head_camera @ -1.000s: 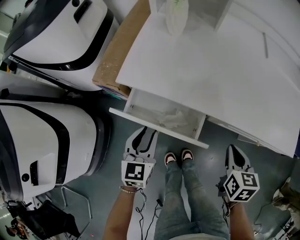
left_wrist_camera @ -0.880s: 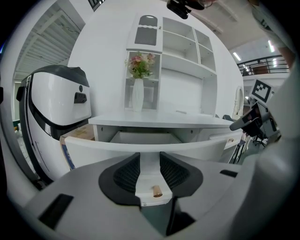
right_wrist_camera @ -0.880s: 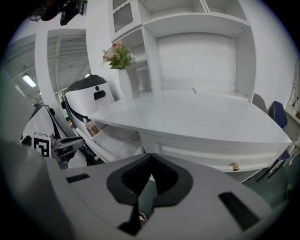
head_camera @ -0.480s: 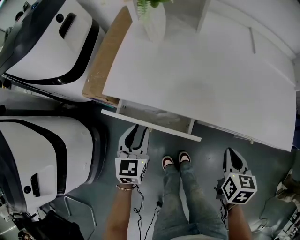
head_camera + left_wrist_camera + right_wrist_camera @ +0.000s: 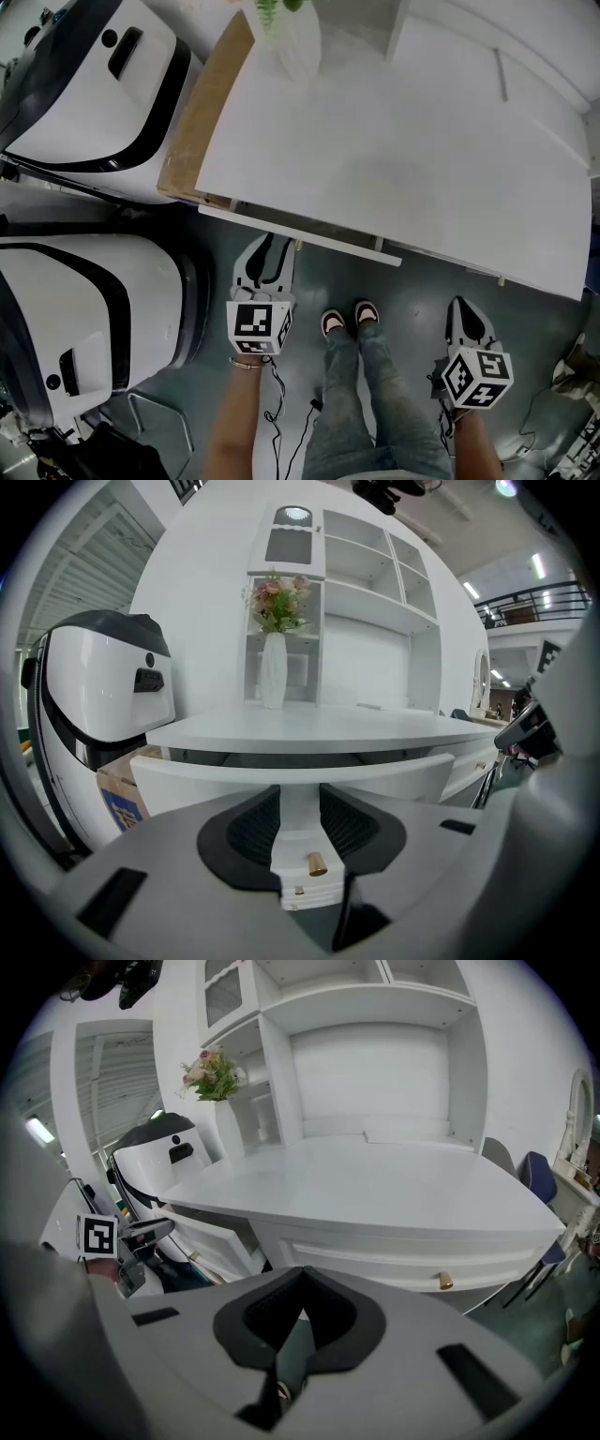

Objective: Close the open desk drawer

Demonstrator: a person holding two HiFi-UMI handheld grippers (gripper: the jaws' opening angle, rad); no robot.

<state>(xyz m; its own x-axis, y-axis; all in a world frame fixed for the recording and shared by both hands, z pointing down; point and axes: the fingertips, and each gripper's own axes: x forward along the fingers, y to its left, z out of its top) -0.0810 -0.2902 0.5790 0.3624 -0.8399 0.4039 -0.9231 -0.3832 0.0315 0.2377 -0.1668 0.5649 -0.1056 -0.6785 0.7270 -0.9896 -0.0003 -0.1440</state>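
Observation:
The white desk [image 5: 394, 159] fills the top of the head view. Its drawer front [image 5: 309, 240] stands out only a narrow strip from the desk edge. My left gripper [image 5: 269, 246] points at the left part of that front, tips right against it, jaws open. In the left gripper view the drawer front [image 5: 187, 775] spans the picture, and a small brass knob [image 5: 316, 862] shows between the left gripper's [image 5: 300, 794] pads. My right gripper [image 5: 466, 305] hangs over the floor to the right, apart from the desk, its jaws together and empty [image 5: 302, 1274].
Two large white machines [image 5: 84, 84] [image 5: 75, 319] stand at the left, with a cardboard box [image 5: 192, 122] against the desk's side. A vase with flowers [image 5: 286, 33] sits on the desk. The person's feet [image 5: 352, 319] are between the grippers. A second drawer knob [image 5: 445, 1281] shows at the right.
The drawer has slid in under the desk, from well open to a narrow strip. My left gripper has gone forward with its front. The right gripper has hardly shifted.

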